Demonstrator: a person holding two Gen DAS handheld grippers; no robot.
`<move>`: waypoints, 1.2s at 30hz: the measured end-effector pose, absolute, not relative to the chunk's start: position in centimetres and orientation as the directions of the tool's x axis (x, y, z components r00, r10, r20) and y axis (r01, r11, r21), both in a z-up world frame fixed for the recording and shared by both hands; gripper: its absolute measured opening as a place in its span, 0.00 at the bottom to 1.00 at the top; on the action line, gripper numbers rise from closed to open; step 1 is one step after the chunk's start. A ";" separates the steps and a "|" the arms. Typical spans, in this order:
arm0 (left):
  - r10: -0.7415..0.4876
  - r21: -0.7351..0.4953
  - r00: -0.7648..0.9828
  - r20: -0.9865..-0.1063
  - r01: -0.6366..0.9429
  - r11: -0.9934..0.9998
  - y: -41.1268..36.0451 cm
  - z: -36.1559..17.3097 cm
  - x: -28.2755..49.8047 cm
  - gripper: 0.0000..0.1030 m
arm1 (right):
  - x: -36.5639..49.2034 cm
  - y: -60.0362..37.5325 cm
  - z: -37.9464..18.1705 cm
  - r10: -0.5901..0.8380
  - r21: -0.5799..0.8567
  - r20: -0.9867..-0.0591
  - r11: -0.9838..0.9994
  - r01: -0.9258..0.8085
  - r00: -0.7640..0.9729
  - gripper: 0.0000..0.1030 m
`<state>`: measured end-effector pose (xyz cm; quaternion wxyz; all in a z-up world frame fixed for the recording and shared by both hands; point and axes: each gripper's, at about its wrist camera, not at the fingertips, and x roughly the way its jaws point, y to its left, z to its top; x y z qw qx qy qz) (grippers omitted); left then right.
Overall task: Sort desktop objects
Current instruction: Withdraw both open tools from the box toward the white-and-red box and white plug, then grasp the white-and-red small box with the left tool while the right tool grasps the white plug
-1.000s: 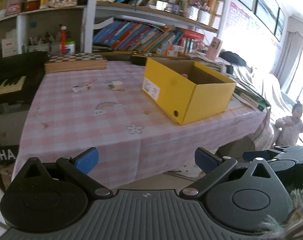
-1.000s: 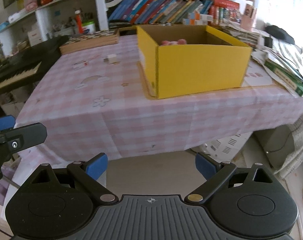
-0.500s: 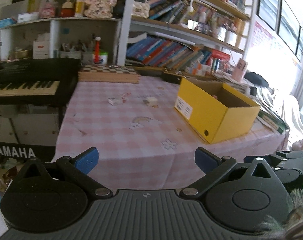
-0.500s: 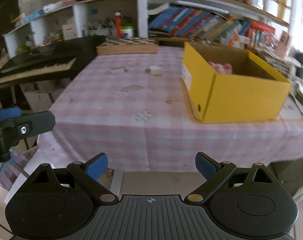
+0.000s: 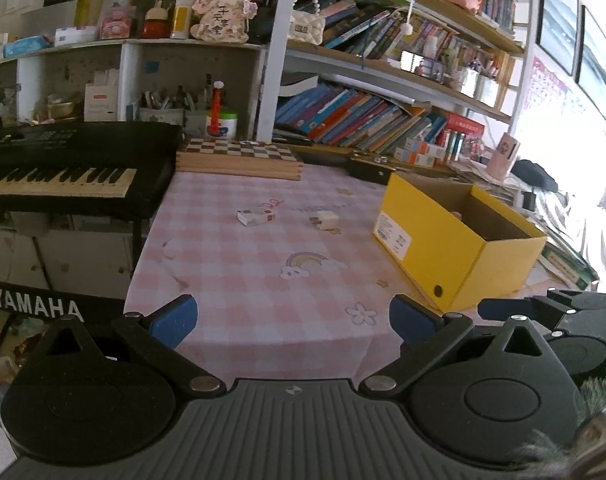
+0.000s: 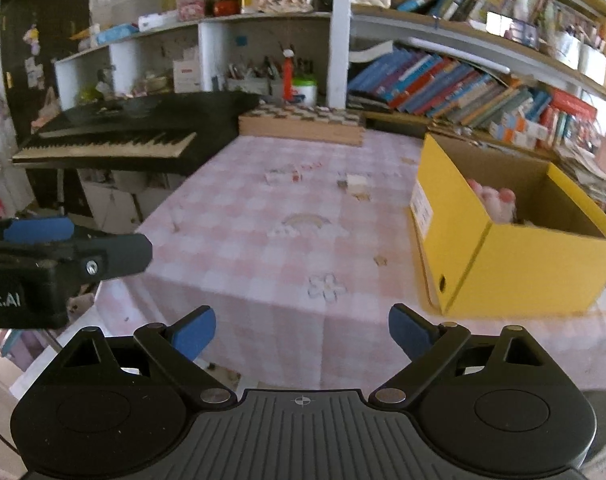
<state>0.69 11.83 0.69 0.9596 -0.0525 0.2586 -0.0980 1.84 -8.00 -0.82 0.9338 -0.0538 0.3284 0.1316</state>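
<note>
Left wrist: the left gripper (image 5: 291, 318) is hanging wide and empty off the table's (image 5: 243, 280) near edge, facing the carton (image 5: 256, 217) and plug (image 5: 326, 219) lying loose beside the yellow box (image 5: 455, 252), probably awaiting sorting.

Right wrist: the right gripper (image 6: 301, 330) is closing slightly, jaws wide, nothing between them, aiming at the same items.

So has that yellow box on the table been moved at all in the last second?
No. The yellow box keeps its place beside the rainbow print on the tablecloth; only the camera swung.

We find the near surface (image 5: 231, 264) bare and passable; yellow box (image 5: 455, 256) blocks right, keyboard (image 5: 63, 168) left.
</note>
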 end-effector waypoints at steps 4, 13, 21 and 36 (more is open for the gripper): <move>-0.181 -0.134 0.857 -0.483 0.132 0.982 11.6 1.1 2.7 1.00 | 5.0 -8.0 -0.8 0.236 0.002 -0.629 0.953 -0.303 0.740 0.87; -0.127 -0.131 0.850 -0.511 0.069 0.989 10.3 0.6 8.5 1.00 | 11.3 -8.9 -1.4 0.277 0.013 -0.639 0.937 -0.350 0.718 0.87; -0.069 -0.119 0.840 -0.537 0.005 0.993 9.1 0.5 12.7 1.00 | 15.8 -10.1 -2.0 0.304 0.034 -0.645 0.928 -0.372 0.700 0.83; 0.004 -0.067 0.830 -0.558 -0.050 0.997 7.9 0.1 20.0 1.00 | 24.2 -10.3 -2.6 0.279 0.058 -0.646 0.946 -0.319 0.711 0.76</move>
